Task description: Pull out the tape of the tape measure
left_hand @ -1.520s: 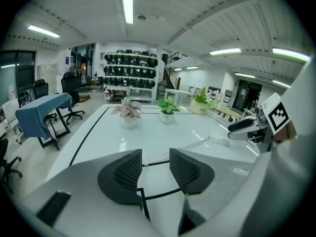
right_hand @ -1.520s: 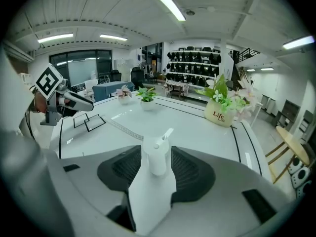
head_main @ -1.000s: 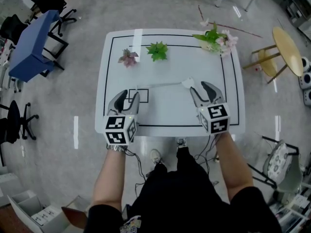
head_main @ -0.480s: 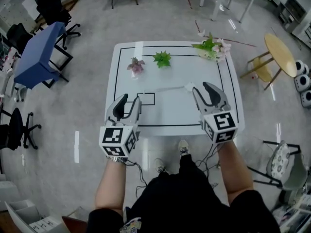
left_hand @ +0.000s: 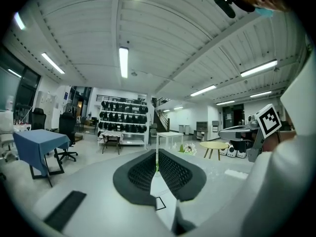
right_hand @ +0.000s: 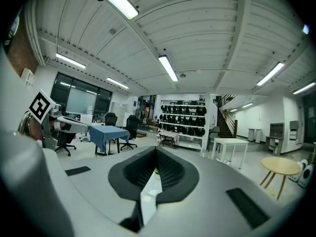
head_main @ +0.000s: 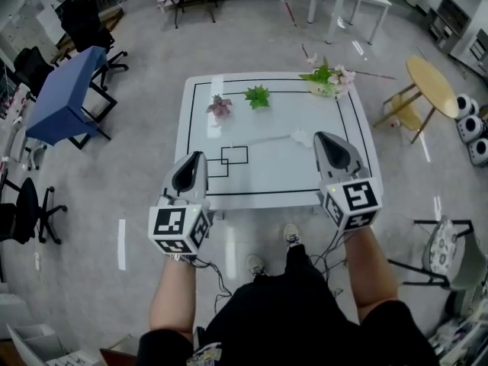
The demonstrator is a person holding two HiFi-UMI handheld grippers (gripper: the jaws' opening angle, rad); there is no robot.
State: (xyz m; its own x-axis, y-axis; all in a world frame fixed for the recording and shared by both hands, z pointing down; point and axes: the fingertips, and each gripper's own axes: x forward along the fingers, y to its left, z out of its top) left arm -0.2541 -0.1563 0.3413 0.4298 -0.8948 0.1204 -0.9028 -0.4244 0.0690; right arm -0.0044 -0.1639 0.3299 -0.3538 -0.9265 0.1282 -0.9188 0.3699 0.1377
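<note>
Tape measure (head_main: 300,136) lies on white bench (head_main: 267,183), right of centre, w/ its tape (head_main: 255,140) drawn out to the left. Left tongs (head_main: 195,158) are closing, pads nearly together, nothing btwn them, over bench's near-left corner. Right tongs (head_main: 325,139) are closed & empty, tip near the tape measure in head view.

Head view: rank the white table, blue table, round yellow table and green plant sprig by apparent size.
1. white table
2. blue table
3. round yellow table, somewhat smaller than the blue one, though both sit near the warped frame edges, so that gap is unsure
4. green plant sprig
</note>
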